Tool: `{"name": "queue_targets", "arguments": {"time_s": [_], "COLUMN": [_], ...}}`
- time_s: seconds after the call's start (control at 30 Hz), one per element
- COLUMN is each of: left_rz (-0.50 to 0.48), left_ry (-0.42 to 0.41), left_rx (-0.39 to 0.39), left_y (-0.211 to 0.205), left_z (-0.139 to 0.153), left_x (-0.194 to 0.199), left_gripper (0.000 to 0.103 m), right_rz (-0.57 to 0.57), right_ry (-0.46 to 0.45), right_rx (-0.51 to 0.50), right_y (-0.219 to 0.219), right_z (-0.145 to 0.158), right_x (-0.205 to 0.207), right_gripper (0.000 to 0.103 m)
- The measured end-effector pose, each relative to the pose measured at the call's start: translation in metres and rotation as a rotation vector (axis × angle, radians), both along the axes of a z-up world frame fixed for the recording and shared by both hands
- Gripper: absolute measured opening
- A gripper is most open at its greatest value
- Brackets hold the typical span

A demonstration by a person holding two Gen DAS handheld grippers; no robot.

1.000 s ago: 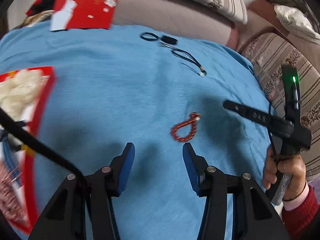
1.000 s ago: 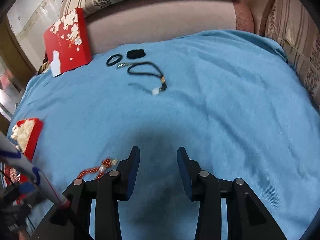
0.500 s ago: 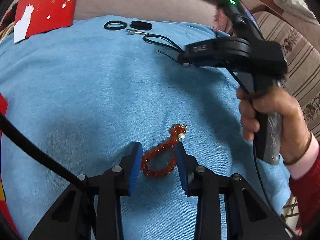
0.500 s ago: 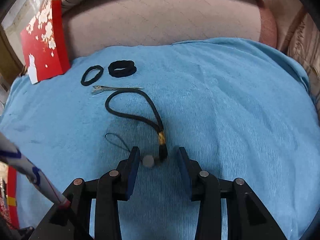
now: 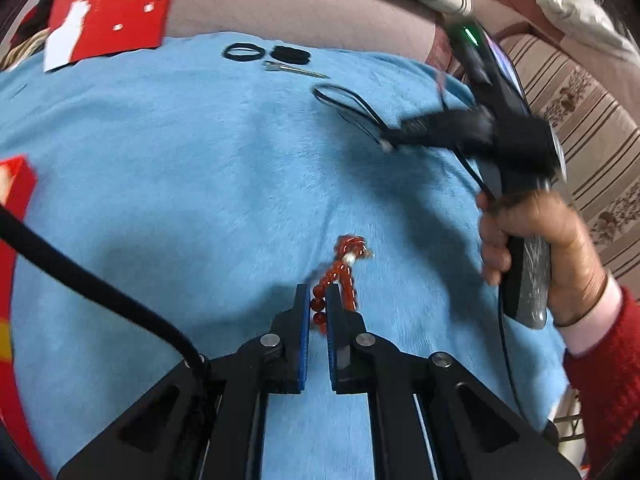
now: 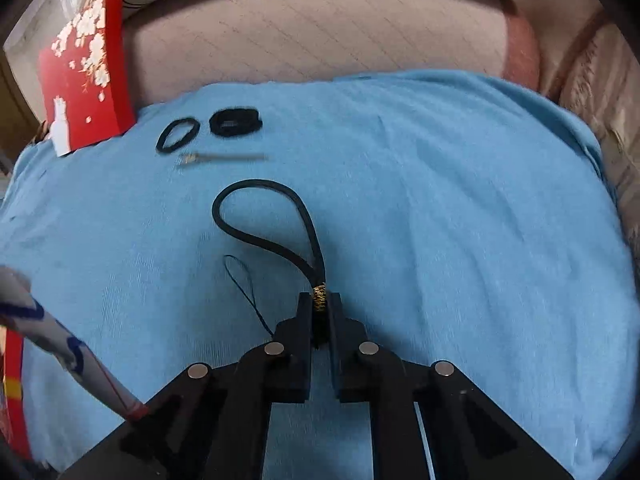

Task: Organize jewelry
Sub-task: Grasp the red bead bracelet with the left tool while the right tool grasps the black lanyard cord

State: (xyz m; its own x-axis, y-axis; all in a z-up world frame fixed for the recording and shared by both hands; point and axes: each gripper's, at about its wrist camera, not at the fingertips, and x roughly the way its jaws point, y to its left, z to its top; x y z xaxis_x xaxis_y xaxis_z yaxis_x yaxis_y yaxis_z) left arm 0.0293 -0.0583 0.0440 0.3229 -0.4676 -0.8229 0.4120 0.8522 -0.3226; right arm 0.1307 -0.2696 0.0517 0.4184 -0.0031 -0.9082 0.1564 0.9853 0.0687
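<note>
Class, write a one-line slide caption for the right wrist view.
Right gripper shut on black cord strap, blue cloth beneath.

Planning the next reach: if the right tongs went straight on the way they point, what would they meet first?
The right tongs, shut on the black cord strap, point along its loop; beyond that the hair clip probably comes next, though depth is unclear.

Before me a blue cloth (image 6: 440,200) covers the seat. Behind it I see a brownish cushion (image 6: 320,40), and striped flowered upholstery (image 5: 580,120) at my right.
</note>
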Motion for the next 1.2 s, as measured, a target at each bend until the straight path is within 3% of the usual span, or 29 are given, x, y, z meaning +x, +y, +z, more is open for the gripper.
{"name": "queue_targets", "arguments": {"time_s": [0.17,0.33,0.47,0.57,0.63,0.67,0.83,1.03,1.2], "left_rz": [0.029,0.058,0.081,0.093,0.103,0.11,0.094,-0.011,-0.017], "left_ry": [0.005,0.029,0.022,0.011,0.001,-0.006,-0.003,-0.002,-0.012], "left_rx": [-0.008,-0.018,-0.005,0.01,0.02,0.022,0.024,0.091,0.1], "left_y": [0.034,0.062,0.077,0.085,0.09,0.093,0.09,0.052,0.042], "left_z": [0.007,0.004,0.007,0.01,0.014,0.015,0.013,-0.003,-0.007], "left_x": [-0.032,-0.062,-0.078,-0.083,-0.087,-0.088,-0.082,-0.066,-0.06], "left_gripper": [0.007,0.007,0.007,0.015,0.029,0.034,0.038,0.04,0.04], "right_rz": [0.016,0.056,0.049,0.054,0.05,0.043,0.04,0.039,0.059], "right_ry": [0.051,0.074,0.08,0.065,0.047,0.025,-0.028,-0.018,-0.025], "right_rx": [0.085,0.1,0.136,0.123,0.121,0.112,0.071,0.058,-0.005], "right_y": [-0.001,0.009,0.01,0.008,0.008,0.006,0.007,0.014,0.027], "right_z": [0.005,0.016,0.019,0.024,0.027,0.031,0.036,0.022,0.018], "right_x": [-0.074,-0.155,-0.189,-0.197,-0.203,-0.205,-0.203,-0.19,-0.182], "right_gripper": [0.008,0.008,0.008,0.015,0.043,0.046,0.05,0.052,0.052]}}
